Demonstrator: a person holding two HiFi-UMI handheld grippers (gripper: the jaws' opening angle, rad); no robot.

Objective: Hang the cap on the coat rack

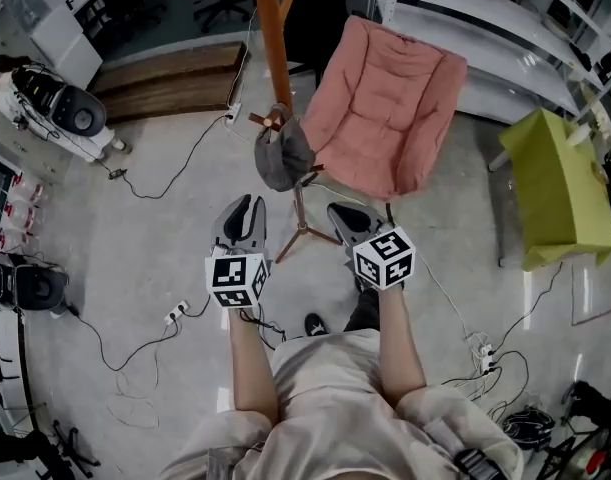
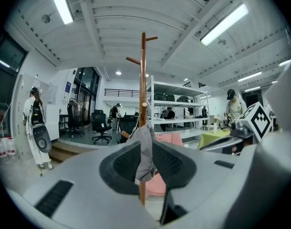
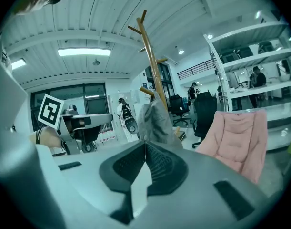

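Observation:
A grey cap (image 1: 282, 155) hangs on a low peg of the wooden coat rack (image 1: 272, 38), whose pole rises from a tripod foot on the floor. My left gripper (image 1: 247, 211) is held just short of the cap, open and empty. In the left gripper view the cap (image 2: 146, 136) shows beyond the gap between the jaws of the left gripper (image 2: 144, 149), against the rack pole (image 2: 143, 80). My right gripper (image 1: 343, 216) is shut with nothing in it, to the right of the rack's foot. In the right gripper view the cap (image 3: 155, 120) hangs past the closed tips of that gripper (image 3: 145, 144).
A pink padded chair (image 1: 390, 108) stands right behind the rack. A lime-green covered table (image 1: 560, 188) is at the right, metal shelving (image 1: 505, 28) behind it. Cables and power strips (image 1: 155, 328) trail over the floor. A wooden platform (image 1: 170, 78) lies at the back left.

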